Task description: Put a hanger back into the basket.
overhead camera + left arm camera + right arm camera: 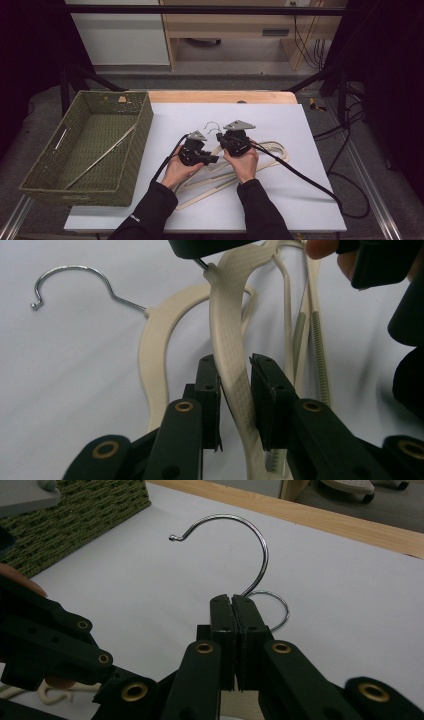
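Hangers [235,172], cream plastic ones with chrome hooks, are lying in a loose overlapping pile on the white sheet covering the desk [310,200], just right of centre and right in front of the person. One of them, the ribbed cream hanger [225,335], is being lifted out of the pile by both claws at once. The left claw [235,390] is closing on its ribbed shoulder arm; the jaws are standing on either side of the strip, close against it, though a sliver of gap is showing on one side, so a firm clamp is likely but not certain. The right claw [232,625] is clenched tight on the wire at the base of the steel hook [235,535], whose curl is rising above the jaws.

Judging by looks, these hangers are light and fairly stiff, with some flex along the thin arms; the smooth round wire is probably slippery, so the textured shoulder is looking like the safer hold. Hooks and arms are interlocking, so tangling with neighbours seems a risk.

A green woven basket [142,125] is sitting on the desk's left edge, near the pile, already holding what appear to be a couple of pale hangers. Beyond the desk, light wooden furniture and trailing cables are standing on a grey floor.
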The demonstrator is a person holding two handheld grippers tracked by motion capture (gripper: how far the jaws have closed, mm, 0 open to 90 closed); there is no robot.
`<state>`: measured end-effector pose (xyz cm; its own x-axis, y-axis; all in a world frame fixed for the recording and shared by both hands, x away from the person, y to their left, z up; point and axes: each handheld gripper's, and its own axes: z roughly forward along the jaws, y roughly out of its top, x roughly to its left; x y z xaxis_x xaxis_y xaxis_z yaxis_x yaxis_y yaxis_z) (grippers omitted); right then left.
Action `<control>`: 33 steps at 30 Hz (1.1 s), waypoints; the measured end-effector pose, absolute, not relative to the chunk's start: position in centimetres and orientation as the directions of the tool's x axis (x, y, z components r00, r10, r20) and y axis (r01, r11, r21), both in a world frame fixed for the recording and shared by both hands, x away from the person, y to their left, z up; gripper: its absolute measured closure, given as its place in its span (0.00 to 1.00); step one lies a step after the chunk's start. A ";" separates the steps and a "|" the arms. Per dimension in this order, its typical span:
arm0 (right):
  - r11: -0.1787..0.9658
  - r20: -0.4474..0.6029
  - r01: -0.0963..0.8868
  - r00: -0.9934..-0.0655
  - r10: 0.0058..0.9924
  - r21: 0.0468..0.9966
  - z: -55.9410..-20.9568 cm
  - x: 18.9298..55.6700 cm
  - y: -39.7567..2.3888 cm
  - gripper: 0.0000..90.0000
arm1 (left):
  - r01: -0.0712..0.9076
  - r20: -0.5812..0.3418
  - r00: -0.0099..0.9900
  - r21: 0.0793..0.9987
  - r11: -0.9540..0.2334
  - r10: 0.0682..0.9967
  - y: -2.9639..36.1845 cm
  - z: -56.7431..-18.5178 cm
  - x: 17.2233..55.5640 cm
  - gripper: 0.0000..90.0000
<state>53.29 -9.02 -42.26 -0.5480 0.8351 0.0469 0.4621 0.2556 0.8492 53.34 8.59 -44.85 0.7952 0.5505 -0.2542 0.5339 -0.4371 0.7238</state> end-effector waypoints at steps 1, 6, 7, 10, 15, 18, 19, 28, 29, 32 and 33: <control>0.252 0.051 0.461 -0.550 0.834 0.851 -42.2 53.1 -9.1 0.99 | 0.536 -0.253 0.794 0.719 -0.441 0.552 8.6 -44.7 53.2 0.83; 0.289 0.019 0.428 -0.586 0.810 0.856 -41.7 52.1 -9.5 0.89 | 0.539 -0.253 0.787 0.726 -0.428 0.562 8.4 -44.0 52.4 0.85; 0.298 0.006 0.411 -0.595 0.804 0.862 -41.5 51.8 -9.7 0.87 | 0.539 -0.253 0.786 0.728 -0.425 0.564 8.4 -43.8 52.1 0.86; 0.290 0.015 0.390 -0.617 0.787 0.874 -41.0 51.0 -10.4 0.78 | 0.540 -0.265 0.785 0.736 -0.408 0.560 8.3 -43.3 51.4 0.88; 0.275 0.027 0.359 -0.649 0.760 0.892 -39.4 49.2 -11.8 0.59 | 0.531 -0.284 0.795 0.754 -0.387 0.537 8.3 -42.5 50.0 0.91; 0.248 0.051 0.352 -0.660 0.749 0.902 -38.6 47.9 -13.0 0.47 | 0.513 -0.282 0.809 0.766 -0.387 0.515 8.2 -42.1 49.2 0.93; 0.243 0.054 0.348 -0.661 0.749 0.905 -38.5 47.5 -13.4 0.44 | 0.508 -0.279 0.815 0.767 -0.392 0.508 8.1 -41.9 48.9 0.93; 0.237 0.043 0.323 -0.667 0.744 0.916 -38.5 44.6 -16.6 0.20 | 0.451 -0.236 0.855 0.780 -0.435 0.462 7.3 -41.0 46.2 0.96; 0.238 0.039 0.317 -0.669 0.742 0.918 -38.5 44.3 -17.0 0.19 | 0.445 -0.233 0.858 0.781 -0.437 0.457 7.2 -41.0 46.0 0.96; 0.221 0.044 0.309 -0.666 0.744 0.925 -38.5 43.5 -18.0 0.15 | 0.425 -0.208 0.867 0.785 -0.451 0.454 7.1 -40.8 45.3 0.96; 0.218 0.050 0.312 -0.668 0.742 0.925 -38.5 43.2 -18.4 0.14 | 0.416 -0.200 0.870 0.788 -0.453 0.451 7.0 -40.7 45.0 0.96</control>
<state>43.24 -18.37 -38.46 -0.6684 0.7421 0.0504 0.3117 0.2179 0.9248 45.02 7.05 -40.74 0.8697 0.4513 -0.1998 0.4163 -0.4531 0.7883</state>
